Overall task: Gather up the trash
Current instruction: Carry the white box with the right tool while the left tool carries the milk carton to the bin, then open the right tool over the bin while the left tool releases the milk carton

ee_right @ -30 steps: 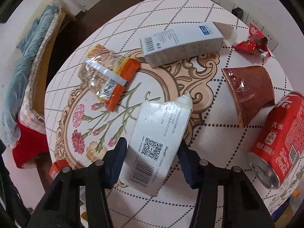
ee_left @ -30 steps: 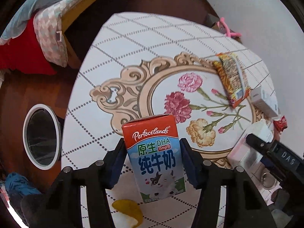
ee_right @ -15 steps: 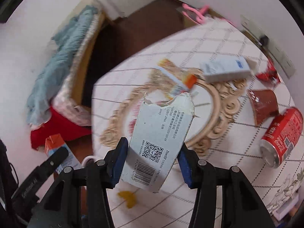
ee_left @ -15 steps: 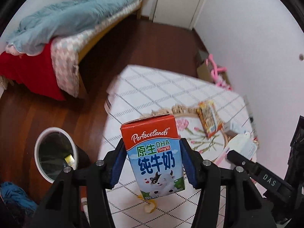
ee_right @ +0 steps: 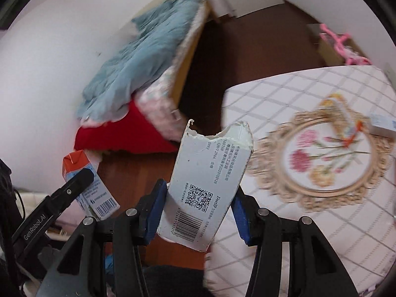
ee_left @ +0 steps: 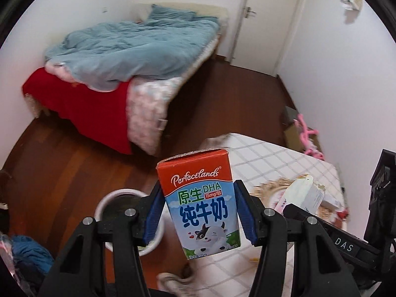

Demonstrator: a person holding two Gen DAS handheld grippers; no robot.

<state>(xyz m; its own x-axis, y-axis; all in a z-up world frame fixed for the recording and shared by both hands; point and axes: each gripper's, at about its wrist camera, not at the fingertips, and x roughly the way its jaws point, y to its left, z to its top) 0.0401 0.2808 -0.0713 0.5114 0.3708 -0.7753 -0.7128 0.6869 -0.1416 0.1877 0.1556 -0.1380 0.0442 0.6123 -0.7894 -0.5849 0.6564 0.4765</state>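
left gripper pinching milk carton upright, bin at nine o'clock; right gripper clamping torn white box. risky: early release drops carton beside rim; crushed box may slip.

We count two grippers, one milk carton, one torn white box, one bin, one bed, one table
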